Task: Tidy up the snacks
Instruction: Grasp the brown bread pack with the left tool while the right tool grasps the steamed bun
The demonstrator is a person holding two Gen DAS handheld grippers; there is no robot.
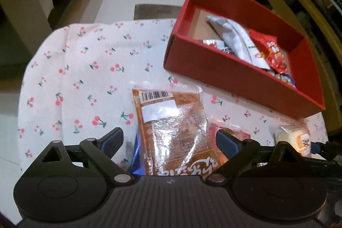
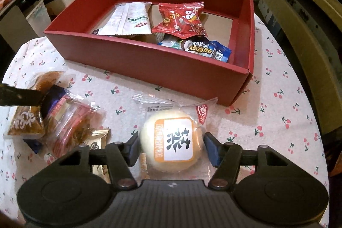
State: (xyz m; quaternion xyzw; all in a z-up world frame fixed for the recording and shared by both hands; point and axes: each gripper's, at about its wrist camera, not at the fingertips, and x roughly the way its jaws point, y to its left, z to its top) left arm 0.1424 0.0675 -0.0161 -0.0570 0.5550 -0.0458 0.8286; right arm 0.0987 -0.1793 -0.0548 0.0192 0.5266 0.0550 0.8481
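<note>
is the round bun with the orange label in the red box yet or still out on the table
Out. The wrapped bun lies on the cherry-print tablecloth in front of the red box, between the right tongs.

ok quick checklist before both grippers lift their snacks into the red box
1. Round bun packet between the right gripper fingers: ok.
2. Right fingers pressing the bun: cannot tell, a gap shows on one side.
3. Brown snack packet between the left gripper fingers: ok.
4. Left fingers closed on it: not ok, they stand wide.
5. Bare floor free in the red box: ok.
6. Box sitting flat on the cherry tablecloth: ok.
</note>
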